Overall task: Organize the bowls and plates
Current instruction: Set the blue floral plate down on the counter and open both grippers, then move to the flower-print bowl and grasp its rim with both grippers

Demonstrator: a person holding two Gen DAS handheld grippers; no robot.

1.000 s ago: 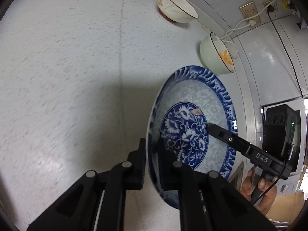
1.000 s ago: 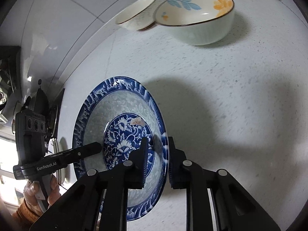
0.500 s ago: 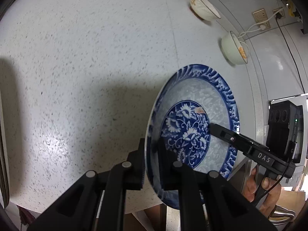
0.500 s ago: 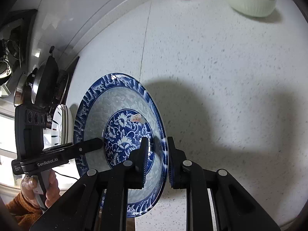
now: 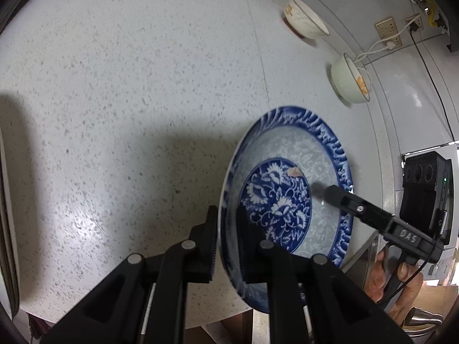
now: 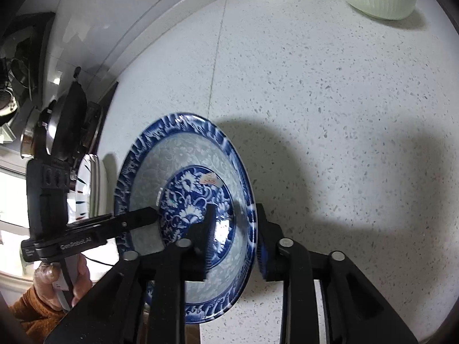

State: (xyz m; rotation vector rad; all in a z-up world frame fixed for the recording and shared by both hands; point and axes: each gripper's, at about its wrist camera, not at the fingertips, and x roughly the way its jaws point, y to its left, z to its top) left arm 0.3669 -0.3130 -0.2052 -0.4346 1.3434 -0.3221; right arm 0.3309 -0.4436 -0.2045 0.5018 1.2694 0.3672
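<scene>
1. Jaws of the left gripper (image 5: 225,240) are clamped on the rim of the plate (image 5: 289,200), one finger on each face.
2. Jaws of the right gripper (image 6: 233,240) are opening: the plate's opposite rim stands between them, the outer pad off the rim and the inner finger over the plate's face.
3. One blue-and-white plate is in play, held tilted above the counter (image 5: 129,100) near its front edge, its floral face turned up. A small sticker sits near its middle; nothing else lies in it.
4. Two bowls rest on the counter along its back edge, by the wall: a white bowl (image 5: 304,21) with a dark rim and a pale green bowl (image 5: 348,81) with orange flowers inside. They stand near each other but apart. What shows of their insides holds no food.
5. In the right wrist view a few more plates (image 6: 91,186) stand on edge at the counter's left end, behind the blue plate; their count is unclear.
6. Two hands show, each gripping a gripper handle: the right hand (image 5: 384,281) and the left hand (image 6: 61,279), which has an orange-brown sleeve.
</scene>
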